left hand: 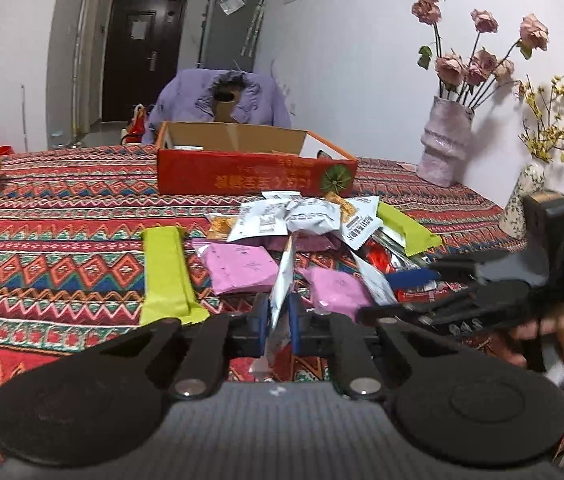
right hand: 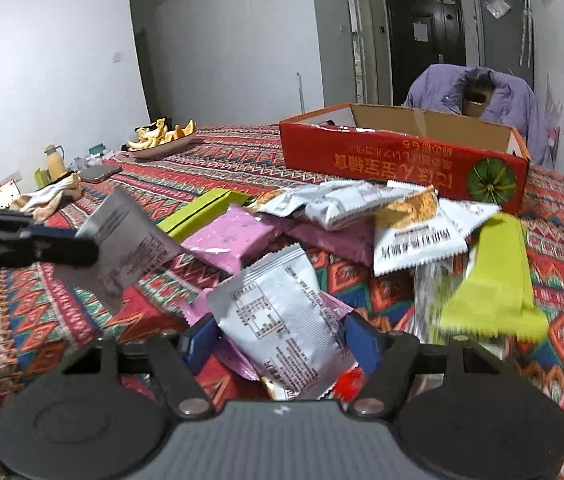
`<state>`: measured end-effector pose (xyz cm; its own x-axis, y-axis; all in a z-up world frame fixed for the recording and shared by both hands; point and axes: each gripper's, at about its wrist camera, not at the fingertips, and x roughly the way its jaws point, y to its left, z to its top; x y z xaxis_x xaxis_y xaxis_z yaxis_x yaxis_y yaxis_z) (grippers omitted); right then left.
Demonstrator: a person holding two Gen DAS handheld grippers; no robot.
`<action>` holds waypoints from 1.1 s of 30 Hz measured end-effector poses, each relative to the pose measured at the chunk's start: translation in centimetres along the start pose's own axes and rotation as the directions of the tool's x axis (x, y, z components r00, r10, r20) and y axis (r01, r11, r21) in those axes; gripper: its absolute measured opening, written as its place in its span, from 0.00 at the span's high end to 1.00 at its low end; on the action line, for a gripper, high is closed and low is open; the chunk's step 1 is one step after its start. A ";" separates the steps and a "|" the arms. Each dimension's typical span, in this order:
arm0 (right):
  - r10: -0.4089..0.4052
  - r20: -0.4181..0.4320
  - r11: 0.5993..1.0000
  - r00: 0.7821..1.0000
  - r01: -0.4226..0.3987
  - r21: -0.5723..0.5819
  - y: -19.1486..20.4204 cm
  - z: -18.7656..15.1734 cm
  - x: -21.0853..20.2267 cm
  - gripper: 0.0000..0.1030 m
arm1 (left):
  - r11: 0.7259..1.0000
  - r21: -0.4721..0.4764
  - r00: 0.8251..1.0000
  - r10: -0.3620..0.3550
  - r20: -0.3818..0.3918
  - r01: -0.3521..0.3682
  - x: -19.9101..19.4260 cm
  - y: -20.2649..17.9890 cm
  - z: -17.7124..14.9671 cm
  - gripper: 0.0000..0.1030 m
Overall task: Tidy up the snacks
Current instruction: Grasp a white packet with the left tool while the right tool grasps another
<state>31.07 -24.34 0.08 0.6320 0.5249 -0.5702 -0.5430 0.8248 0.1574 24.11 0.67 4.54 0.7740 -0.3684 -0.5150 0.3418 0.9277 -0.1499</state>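
Observation:
A heap of snack packets lies on the patterned tablecloth before an open red cardboard box [left hand: 255,176] [right hand: 402,160]. My left gripper [left hand: 279,322] is shut on a silver packet [left hand: 282,292], held edge-on; the same packet shows at the left of the right wrist view [right hand: 129,248]. My right gripper [right hand: 277,342] is open, its blue pads on either side of another silver packet [right hand: 286,328] that lies on a pink one. It shows from the side in the left wrist view [left hand: 414,280]. Pink packets [left hand: 239,266], green bars [left hand: 165,276] [right hand: 490,280] and white packets [right hand: 342,204] fill the heap.
A pink vase of dried roses [left hand: 444,148] and a small patterned vase [left hand: 522,204] stand at the right by the wall. A dish of peels [right hand: 161,142], a phone [right hand: 99,172], a cloth [right hand: 51,196] and a flask [right hand: 54,160] sit far left. A chair with purple jacket [left hand: 221,96] stands behind the box.

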 end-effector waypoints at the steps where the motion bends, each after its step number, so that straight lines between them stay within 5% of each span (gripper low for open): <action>1: -0.002 0.005 1.000 1.000 0.002 0.007 0.3 -0.4 -0.6 0.36 | 1.000 -0.001 1.000 0.004 -0.001 -0.004 -0.1 -0.1 -0.1 0.90; 10: -0.051 -0.001 0.998 0.999 0.051 0.039 3.7 -4.4 -5.0 0.32 | 1.000 -0.006 1.000 0.002 0.000 -0.002 -1.5 -1.2 -1.3 0.90; 17: 0.040 -0.027 0.996 0.999 -0.038 0.085 3.9 -5.7 -7.2 0.29 | 1.000 -0.014 1.000 0.020 -0.005 -0.020 -2.5 -1.7 -2.1 0.90; 23: 0.030 0.016 0.994 0.999 -0.032 0.102 3.3 -6.2 -7.4 0.44 | 0.999 -0.019 1.000 0.025 -0.009 -0.025 -2.7 -2.1 -2.5 0.90; 33: -0.063 0.054 0.998 0.997 0.063 0.005 2.0 -4.9 -6.2 0.41 | 0.999 -0.019 0.999 0.031 -0.018 -0.031 -2.5 -2.1 -2.6 0.90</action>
<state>23.34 -26.96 0.00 0.6938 0.4826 -0.5346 -0.4996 0.8571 0.1254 20.06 -0.21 3.97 0.7747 -0.3385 -0.5341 0.3072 0.9398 -0.1500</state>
